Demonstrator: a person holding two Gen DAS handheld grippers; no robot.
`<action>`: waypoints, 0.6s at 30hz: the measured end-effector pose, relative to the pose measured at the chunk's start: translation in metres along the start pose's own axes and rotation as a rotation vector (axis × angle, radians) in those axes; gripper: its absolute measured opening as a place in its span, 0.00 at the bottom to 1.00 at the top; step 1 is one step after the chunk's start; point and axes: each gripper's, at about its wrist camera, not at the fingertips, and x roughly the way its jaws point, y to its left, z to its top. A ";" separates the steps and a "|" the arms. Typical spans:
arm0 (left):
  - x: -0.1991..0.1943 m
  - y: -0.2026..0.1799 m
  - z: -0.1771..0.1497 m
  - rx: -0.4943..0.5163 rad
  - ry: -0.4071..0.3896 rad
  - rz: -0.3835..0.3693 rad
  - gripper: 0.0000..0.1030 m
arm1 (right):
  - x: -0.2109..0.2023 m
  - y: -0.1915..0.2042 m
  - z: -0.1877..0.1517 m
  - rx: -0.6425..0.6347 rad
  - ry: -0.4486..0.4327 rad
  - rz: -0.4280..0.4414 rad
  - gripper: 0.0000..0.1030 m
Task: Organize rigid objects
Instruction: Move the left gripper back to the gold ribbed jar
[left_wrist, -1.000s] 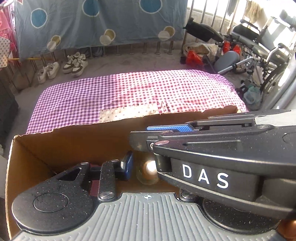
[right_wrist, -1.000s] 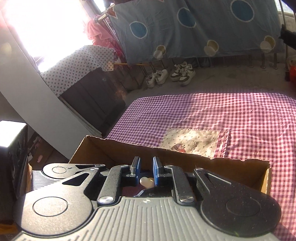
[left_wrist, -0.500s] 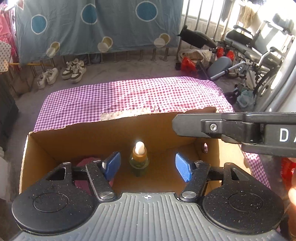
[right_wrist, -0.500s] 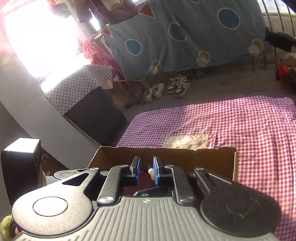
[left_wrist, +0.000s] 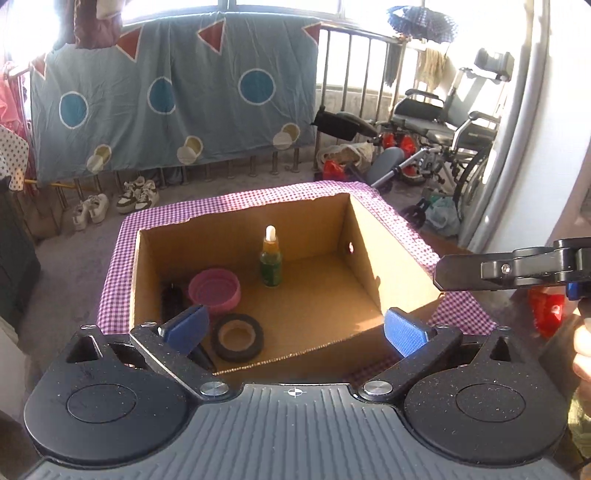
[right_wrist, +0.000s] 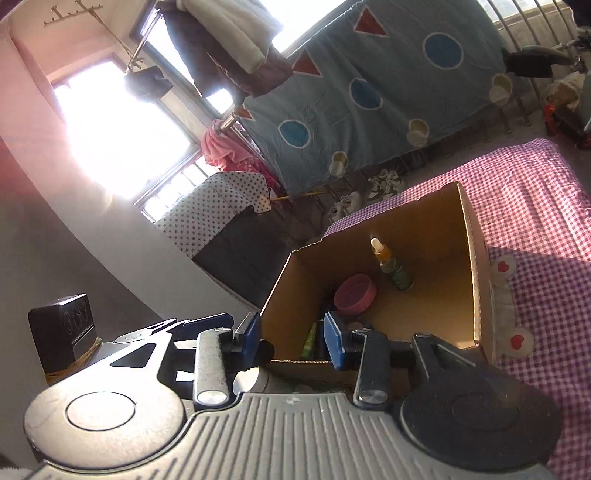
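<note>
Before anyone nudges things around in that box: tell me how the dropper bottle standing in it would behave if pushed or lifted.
The dropper bottle stands upright, tall and narrow on a small base, so a push near its white tip would probably topple it. It looks round, so once down it would likely roll across the cardboard box floor. Its body looks smooth and hard, possibly slippery between pads.

Blue sheet (left_wrist: 173, 107) with circles hung on railing at upper left, sneakers (left_wrist: 137, 191) on floor beneath, wheelchair (left_wrist: 448, 129) upper right, purple gingham cloth (right_wrist: 535, 221) at right
</note>
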 end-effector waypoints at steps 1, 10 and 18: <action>-0.003 -0.002 -0.010 0.004 -0.002 -0.005 0.99 | -0.001 0.000 -0.008 0.008 -0.005 0.003 0.47; 0.018 -0.013 -0.086 0.058 0.050 0.001 0.99 | 0.030 -0.010 -0.066 0.086 0.076 -0.048 0.52; 0.059 -0.016 -0.108 0.092 0.075 0.013 0.99 | 0.091 -0.035 -0.083 0.152 0.184 -0.138 0.55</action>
